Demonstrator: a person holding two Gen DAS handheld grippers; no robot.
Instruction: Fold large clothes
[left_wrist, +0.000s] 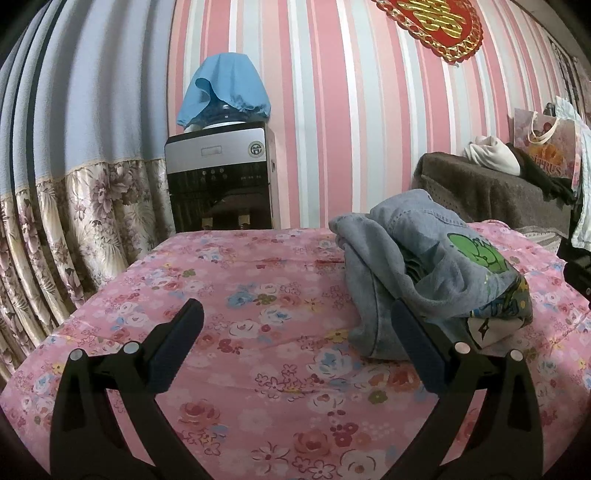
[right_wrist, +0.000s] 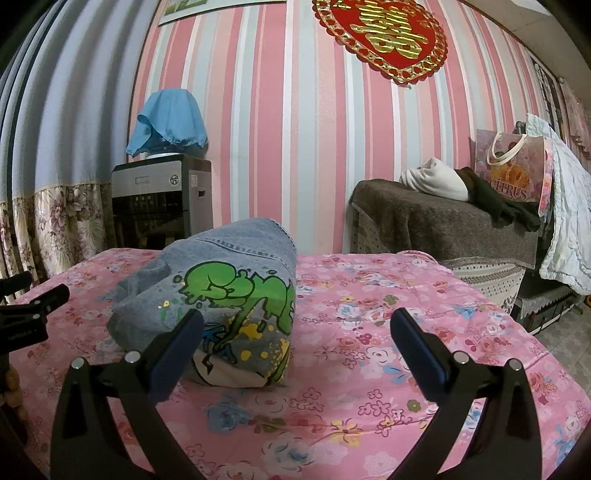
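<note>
- Left gripper (left_wrist: 297, 319) was spread wide, holding nothing, hovering over the pink floral bedspread (left_wrist: 236, 295).
- Its right-hand finger (left_wrist: 417, 343) sat right in front of the near edge of the folded grey garment (left_wrist: 424, 266); could not tell whether it touched the cloth.
- Right gripper (right_wrist: 297, 319) was also spread wide and empty, above the bedspread (right_wrist: 388, 314).
- Its left-hand finger (right_wrist: 181, 343) overlapped the near side of the garment (right_wrist: 236, 295) in view; contact unclear.
- Garment lay as a thick folded bundle on the bed, green cartoon print (right_wrist: 240, 288) facing up and toward the right wrist camera, pale denim-like panel on the far end.
- In the left wrist view the bundle was right of centre; in the right wrist view, left of centre, so it lay between the two grippers.
- Part of the left gripper showed at the left edge of the right wrist view, with a bit of a hand (right_wrist: 13, 384) below it.
- Behind the bed: water dispenser (left_wrist: 221, 177) with a blue cloth (left_wrist: 225, 88) over the bottle, against striped wallpaper.
- Floral curtain (left_wrist: 74, 221) was on the left.
- Brown blanket (right_wrist: 443, 225) covered furniture on the right, with a white bundle (right_wrist: 436, 181) and a gift bag (right_wrist: 513, 166) on it.
</note>
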